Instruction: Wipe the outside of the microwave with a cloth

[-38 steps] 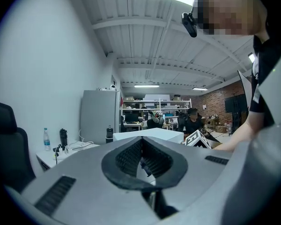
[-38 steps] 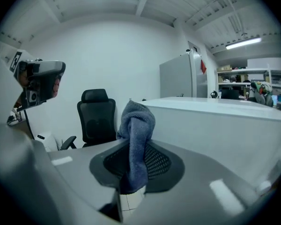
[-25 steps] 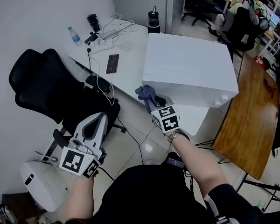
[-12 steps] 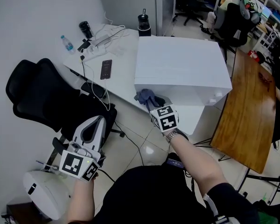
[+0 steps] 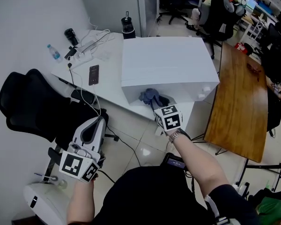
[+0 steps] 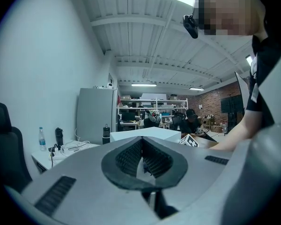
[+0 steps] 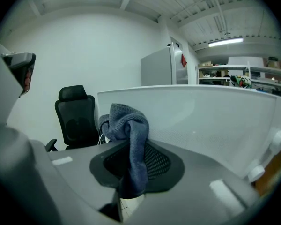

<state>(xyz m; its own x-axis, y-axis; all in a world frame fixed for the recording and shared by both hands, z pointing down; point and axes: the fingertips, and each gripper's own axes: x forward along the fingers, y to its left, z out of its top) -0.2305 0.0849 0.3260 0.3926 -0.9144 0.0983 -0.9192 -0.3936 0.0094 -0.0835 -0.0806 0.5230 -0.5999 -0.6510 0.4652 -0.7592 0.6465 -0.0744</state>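
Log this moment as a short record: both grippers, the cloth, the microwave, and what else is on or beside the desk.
left gripper: shut, empty, held low, away from the desk
right gripper: shut on the cloth
cloth: blue-grey, bunched, at the microwave's front face
microwave: white, door closed, on the white desk
also on desk: phone, water bottle
beside desk: black chair

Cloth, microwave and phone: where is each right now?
cloth [image 5: 149, 96], head view, bunched middle of the fabric.
microwave [image 5: 166, 60], head view, bare top face.
phone [image 5: 93, 74], head view, middle of its dark screen.
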